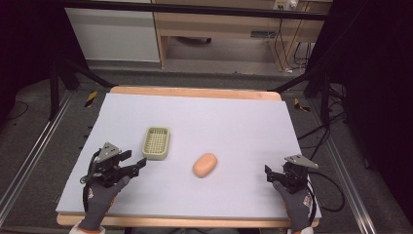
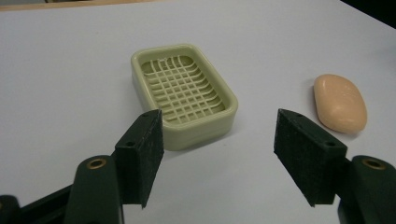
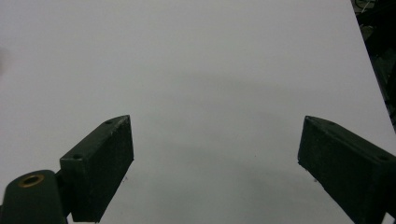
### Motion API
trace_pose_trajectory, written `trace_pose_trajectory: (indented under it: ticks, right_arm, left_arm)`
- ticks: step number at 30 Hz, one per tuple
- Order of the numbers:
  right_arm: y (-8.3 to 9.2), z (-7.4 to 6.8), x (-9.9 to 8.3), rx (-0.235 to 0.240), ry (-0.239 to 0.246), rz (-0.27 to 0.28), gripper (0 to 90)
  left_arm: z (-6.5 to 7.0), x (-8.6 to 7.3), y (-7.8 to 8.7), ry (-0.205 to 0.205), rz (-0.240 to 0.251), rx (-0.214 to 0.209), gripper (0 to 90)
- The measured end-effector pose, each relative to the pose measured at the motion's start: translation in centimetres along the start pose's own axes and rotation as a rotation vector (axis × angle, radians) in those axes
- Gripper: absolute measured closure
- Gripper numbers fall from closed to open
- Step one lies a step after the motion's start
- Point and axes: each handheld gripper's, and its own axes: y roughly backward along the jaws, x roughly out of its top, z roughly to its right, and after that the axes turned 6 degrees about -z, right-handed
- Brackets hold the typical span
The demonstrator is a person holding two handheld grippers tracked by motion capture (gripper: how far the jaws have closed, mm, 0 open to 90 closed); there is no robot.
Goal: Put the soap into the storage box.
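Both grippers, left [image 1: 135, 161] and right [image 1: 268, 174], gape empty; ribbed pale-green soap dish [image 1: 157, 142] sits near smooth rounded soap [image 1: 205, 165].

- High view: sheet [image 1: 195, 122] evenly lit, pale lavender cast; surroundings dark, near black at both side edges. Picture soft, low in detail.
- Soap [image 1: 205, 165] casts a short, faint shadow at its near side; light appears overhead and diffuse.
- Left gripper view: bright, dish [image 2: 183, 93] grid sharp; soap [image 2: 339, 102] shows mild sheen, no hard glare. Jaw pads slightly blurred.
- Right gripper view: dimmer, grey sheet [image 3: 210, 70], broad soft shadow between the jaws; top right corner dark.
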Motion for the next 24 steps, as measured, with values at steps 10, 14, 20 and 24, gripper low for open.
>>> trace_pose_trajectory:
  ticks: [10,14,20,24]
  right_arm:
    - [0.0,-0.1,0.0,0.001,0.005,0.005,10.4]
    - [0.1,-0.1,0.0,-0.001,0.003,0.005,10.2]
    - [0.1,-0.1,0.0,-0.004,0.004,0.007,10.1]
    - [0.2,0.0,0.0,-0.001,0.001,0.011,10.0]
  left_arm:
    - [1.7,1.5,-0.8,-0.035,-0.009,-0.041,30.4]
    - [2.2,2.1,-1.3,-0.044,-0.012,-0.050,30.0]
    - [2.9,2.8,-1.8,-0.059,-0.014,-0.064,29.8]
    - [3.6,3.5,-2.3,-0.079,-0.017,-0.078,29.7]
